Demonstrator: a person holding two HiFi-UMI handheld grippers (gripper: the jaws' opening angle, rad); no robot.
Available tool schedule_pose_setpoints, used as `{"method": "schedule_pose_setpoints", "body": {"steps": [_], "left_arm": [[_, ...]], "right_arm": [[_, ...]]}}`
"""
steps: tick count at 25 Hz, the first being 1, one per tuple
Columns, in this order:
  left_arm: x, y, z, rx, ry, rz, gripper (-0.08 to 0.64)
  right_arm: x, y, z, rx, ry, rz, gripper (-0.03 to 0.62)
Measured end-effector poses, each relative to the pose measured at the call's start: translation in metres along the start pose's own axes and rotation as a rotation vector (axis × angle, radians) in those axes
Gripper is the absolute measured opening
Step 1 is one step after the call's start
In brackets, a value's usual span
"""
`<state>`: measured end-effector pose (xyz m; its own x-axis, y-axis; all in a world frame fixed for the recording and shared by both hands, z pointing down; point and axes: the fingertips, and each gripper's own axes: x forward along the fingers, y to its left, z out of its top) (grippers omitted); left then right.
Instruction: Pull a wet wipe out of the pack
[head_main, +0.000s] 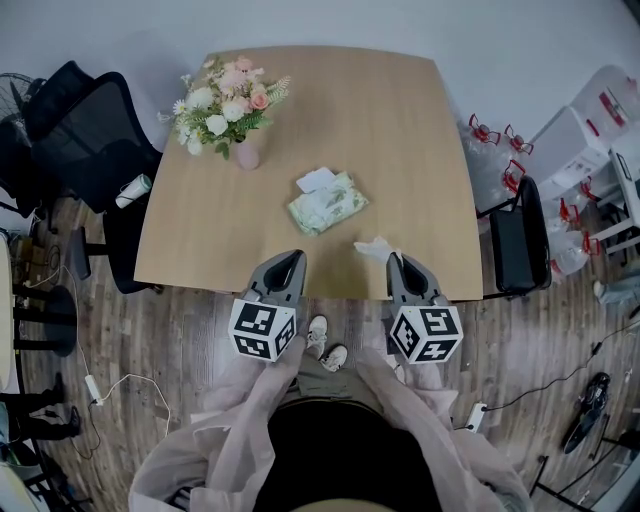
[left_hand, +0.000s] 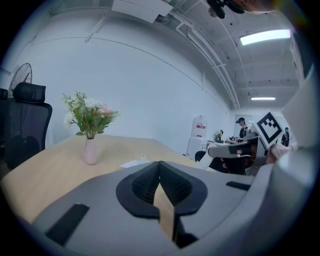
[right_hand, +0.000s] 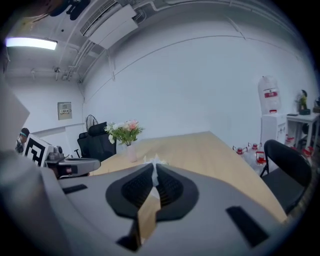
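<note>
Pack of wet wipes (head_main: 328, 203) lies mid-frame on wooden counter (head_main: 400, 150). It's greenish, w/ white flap (head_main: 316, 180) folded open at its upper-left end. One white wet wipe (head_main: 374, 247) is out of the pack & clear of it, to its lower right, crumpled and pinched in right gripper (head_main: 393, 258), jaws clamped on it near counter's bottom edge. Left gripper (head_main: 296, 256) sits lower left of pack, jaws together, nothing btwn them. Pink vase (head_main: 246, 152) w/ flowers (head_main: 225, 100) stands upper left.
</note>
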<state>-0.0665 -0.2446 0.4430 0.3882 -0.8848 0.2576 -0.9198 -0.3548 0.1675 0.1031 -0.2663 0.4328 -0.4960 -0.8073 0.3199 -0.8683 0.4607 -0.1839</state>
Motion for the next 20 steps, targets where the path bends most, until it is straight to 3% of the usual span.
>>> {"method": "schedule_pose_setpoints", "body": {"steps": [20], "left_arm": [[0.0067, 0.0049, 0.0050, 0.010, 0.014, -0.036, 0.009]], "right_arm": [[0.0093, 0.0092, 0.0112, -0.011, 0.019, 0.018, 0.014]]}}
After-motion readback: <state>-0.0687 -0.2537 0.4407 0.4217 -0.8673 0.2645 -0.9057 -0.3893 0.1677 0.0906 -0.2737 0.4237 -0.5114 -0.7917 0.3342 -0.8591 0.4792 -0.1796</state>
